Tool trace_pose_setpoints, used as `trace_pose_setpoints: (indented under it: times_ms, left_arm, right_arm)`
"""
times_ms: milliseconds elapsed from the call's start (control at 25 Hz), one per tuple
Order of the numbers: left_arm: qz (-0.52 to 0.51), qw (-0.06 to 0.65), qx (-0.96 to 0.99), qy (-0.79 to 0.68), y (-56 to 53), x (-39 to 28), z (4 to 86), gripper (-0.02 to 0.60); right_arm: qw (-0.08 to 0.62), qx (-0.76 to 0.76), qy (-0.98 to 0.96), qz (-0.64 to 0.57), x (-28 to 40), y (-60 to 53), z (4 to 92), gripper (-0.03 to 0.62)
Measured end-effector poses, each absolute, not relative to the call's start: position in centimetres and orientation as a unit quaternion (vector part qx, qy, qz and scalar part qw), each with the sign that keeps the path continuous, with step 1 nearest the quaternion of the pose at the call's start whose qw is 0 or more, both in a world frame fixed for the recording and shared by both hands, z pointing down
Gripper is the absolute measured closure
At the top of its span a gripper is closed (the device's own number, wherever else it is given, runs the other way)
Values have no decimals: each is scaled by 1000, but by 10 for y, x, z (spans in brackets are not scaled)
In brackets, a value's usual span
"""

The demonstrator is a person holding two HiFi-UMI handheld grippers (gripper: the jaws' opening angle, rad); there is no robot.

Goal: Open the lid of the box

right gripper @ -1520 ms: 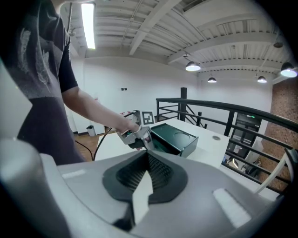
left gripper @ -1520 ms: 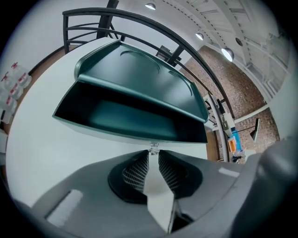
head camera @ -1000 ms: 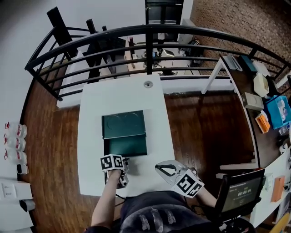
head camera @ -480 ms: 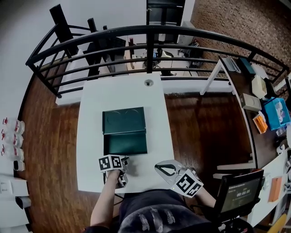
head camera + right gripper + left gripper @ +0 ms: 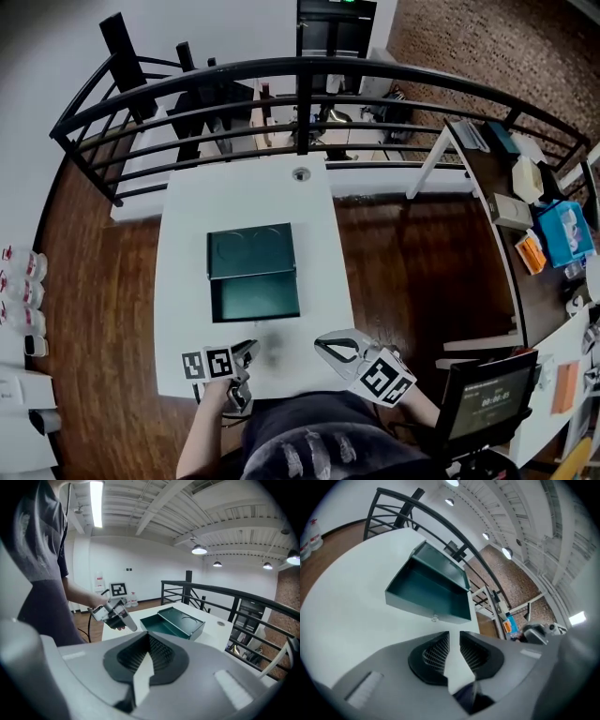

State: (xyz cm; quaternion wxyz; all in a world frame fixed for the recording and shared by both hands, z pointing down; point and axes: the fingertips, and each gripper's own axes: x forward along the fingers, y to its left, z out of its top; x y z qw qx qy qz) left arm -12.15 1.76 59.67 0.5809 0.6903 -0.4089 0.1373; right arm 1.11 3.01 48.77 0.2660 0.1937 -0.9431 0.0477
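Note:
A dark green box (image 5: 254, 297) stands open in the middle of the white table (image 5: 187, 206). Its lid (image 5: 251, 251) lies flipped back on the far side, inside facing up. In the left gripper view the box (image 5: 426, 590) sits ahead with a small knob on its near wall. My left gripper (image 5: 246, 350) hovers at the table's front edge, short of the box; its jaws (image 5: 453, 641) stand a narrow gap apart with nothing between. My right gripper (image 5: 324, 345) is at the front right, jaws (image 5: 149, 641) together and empty. The right gripper view shows the box (image 5: 161, 626) and the left gripper (image 5: 115, 613).
A black railing (image 5: 309, 103) runs behind the table over a wooden floor (image 5: 422, 253). A small round fitting (image 5: 300, 173) sits at the table's far edge. A side desk with boxes (image 5: 539, 216) and a screen (image 5: 492, 398) are at the right; bottles (image 5: 21, 281) stand at the left.
My left gripper has drawn back from the box toward the table's front-left edge. The box stays open and the right gripper has hardly moved.

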Motion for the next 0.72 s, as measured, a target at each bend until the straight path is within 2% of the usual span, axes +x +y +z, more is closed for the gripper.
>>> trace_pose_setpoints:
  times_ms: [80,120,320,440,560,720]
  left_arm:
    - [126,547,728,-394,19,-119,561,521]
    - [117,529,748,-383,17,-118,542,569]
    - [55,431,851,-295,3,-100,448,569]
    - [63,374,888,-259,8,-94,412,569]
    - [76,351,895,-263,8,-102,405,569]
    - [80,359,888,-274,9,-109,413,569]
  right_arm:
    - [252,193,-947,52,12,28,481,592]
    - [245,194,-949,53,12,27,477,592]
    - [193,200,-959,54,14,11,450,592]
    - [148,186,-967,85,14,10,427,592]
    - [104,170,-973,118,11,11,409,592]
    - [79,155,-974,148,15,14,403,592]
